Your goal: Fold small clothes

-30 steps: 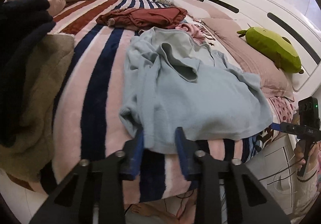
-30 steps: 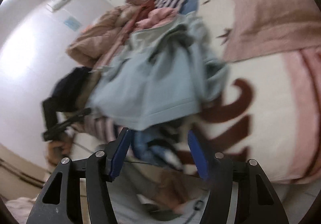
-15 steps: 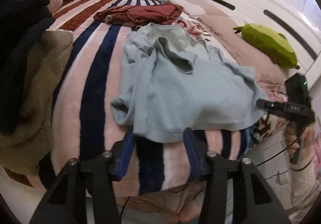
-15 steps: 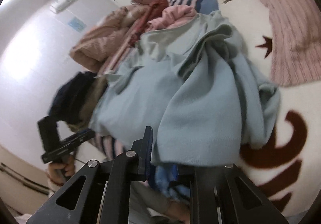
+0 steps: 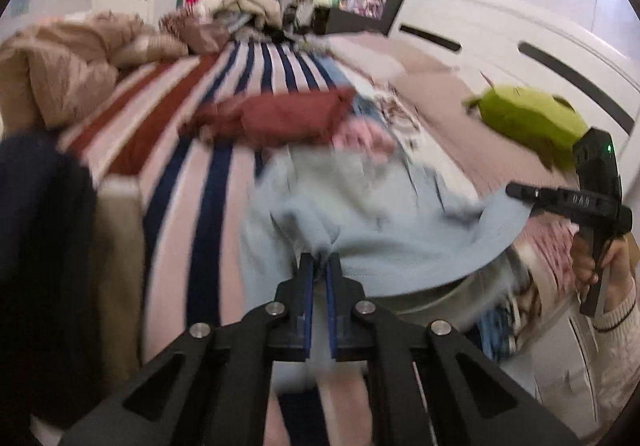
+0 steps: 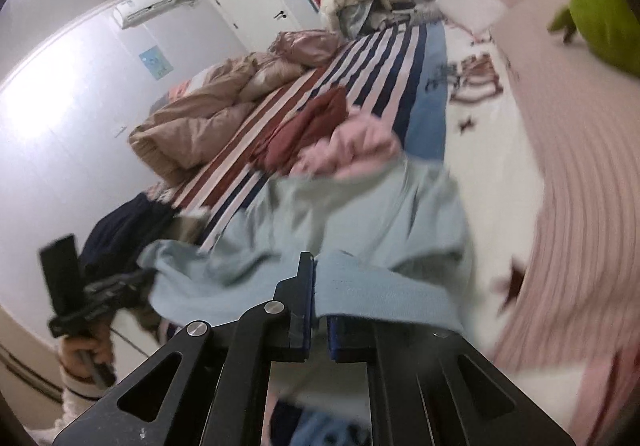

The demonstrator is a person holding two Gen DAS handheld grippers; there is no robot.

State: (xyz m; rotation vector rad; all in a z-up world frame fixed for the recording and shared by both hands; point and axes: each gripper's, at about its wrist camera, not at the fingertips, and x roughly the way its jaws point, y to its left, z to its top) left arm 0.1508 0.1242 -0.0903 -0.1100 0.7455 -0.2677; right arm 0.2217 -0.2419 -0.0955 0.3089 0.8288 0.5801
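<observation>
Your left gripper (image 5: pixel 320 266) and right gripper (image 6: pixel 318 286) angle downward, jaws just clamped on the blue garment's (image 5: pixel 400 246) hem.

The right tool (image 6: pixel 318 278) has just been closing, and its jaws now pinch the hem of the light blue garment (image 6: pixel 360 222), which drapes over the right finger. The garment stretches to the left, where the left tool (image 6: pixel 132 278) grips its other corner, held by a hand (image 6: pixel 86 354) in a cream sleeve. Behind it on the bed lie a pink garment (image 6: pixel 352 144) and a dark red garment (image 6: pixel 308 130) on the striped blanket (image 6: pixel 360 62). A green plush toy (image 6: pixel 600 22) rests at the upper right. The picture is blurred.
</observation>
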